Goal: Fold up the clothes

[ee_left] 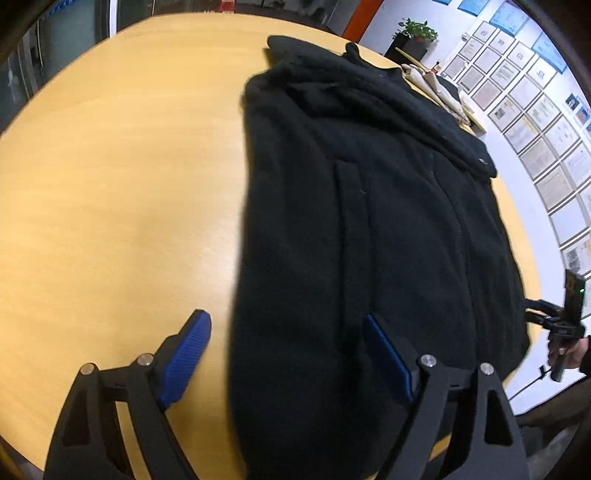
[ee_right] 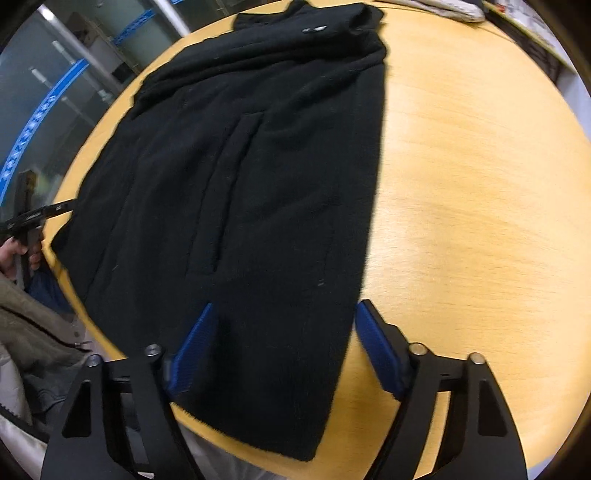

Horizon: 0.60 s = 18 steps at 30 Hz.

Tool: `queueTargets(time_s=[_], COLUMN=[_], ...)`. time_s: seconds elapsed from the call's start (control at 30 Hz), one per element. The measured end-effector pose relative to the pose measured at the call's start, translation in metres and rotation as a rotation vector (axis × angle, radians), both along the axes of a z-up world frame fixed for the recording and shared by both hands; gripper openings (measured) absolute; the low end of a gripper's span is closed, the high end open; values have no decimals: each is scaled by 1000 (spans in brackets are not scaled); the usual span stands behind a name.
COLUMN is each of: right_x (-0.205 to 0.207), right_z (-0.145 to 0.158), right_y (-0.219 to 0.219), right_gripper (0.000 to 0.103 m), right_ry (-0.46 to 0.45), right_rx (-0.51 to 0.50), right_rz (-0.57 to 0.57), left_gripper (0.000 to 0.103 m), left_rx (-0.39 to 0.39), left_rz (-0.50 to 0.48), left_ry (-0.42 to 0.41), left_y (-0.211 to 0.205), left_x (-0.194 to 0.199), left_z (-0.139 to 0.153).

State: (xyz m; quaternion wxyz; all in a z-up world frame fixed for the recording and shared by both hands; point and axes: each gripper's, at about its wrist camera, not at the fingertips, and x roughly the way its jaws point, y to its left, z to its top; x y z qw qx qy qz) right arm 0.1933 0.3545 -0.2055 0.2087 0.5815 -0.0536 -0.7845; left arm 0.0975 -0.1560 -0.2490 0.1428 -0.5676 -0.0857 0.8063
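A black fleece jacket (ee_left: 369, 206) lies flat on a round wooden table (ee_left: 110, 184), sleeves folded in, collar at the far end. It also shows in the right wrist view (ee_right: 251, 177). My left gripper (ee_left: 288, 336) is open and hovers over the jacket's near left hem corner, one blue pad over the table, the other over the cloth. My right gripper (ee_right: 284, 325) is open and straddles the jacket's near right hem edge. The right gripper also shows at the far right of the left wrist view (ee_left: 557, 325); the left one shows at the left of the right wrist view (ee_right: 33, 218).
A light cloth (ee_left: 432, 85) lies on the table beyond the jacket's collar. A potted plant (ee_left: 415, 33) and a wall of framed papers (ee_left: 535, 122) stand behind. Glass panels and blue shelving (ee_right: 40, 110) are to the left. Bare tabletop (ee_right: 480, 184) lies beside the jacket.
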Motion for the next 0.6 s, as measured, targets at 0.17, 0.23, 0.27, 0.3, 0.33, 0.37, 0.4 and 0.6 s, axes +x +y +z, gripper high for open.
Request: queueTargets(time_s=[0.17,0.23,0.27,0.3,0.33,0.37,0.4,0.6], right_x=[15,19,19,20,20,23,26,51], right_z=[0,0,1,0,-1,0,1,20], right_y=[4,6,8,12,15,15,12,0], right_gripper=[63,50,34,20,9,9,9,8], right_ry=[-25,-25,-26,-38,-51,-54,-53,-69], right_rx=[-44,-23,-6,8,16,23,43,28], right_rz=[61,67,60,46,38,46,71,176], left_gripper=[75,54,45,37,30,30,28,14], left_rx=[-26,-51,-35,-34,-37,-39,-51,-112], left_rz=[-27,-29,-7,4,12,19,17,18], left_ry=[-40,-51,-76,-88,-98,-108,-123,-204], left_y=[13,16,12,10,9,7,8,8], left_x=[19,24,26,29,32,35,39,64], left_z=[3,4,4,4,5,5,6,22])
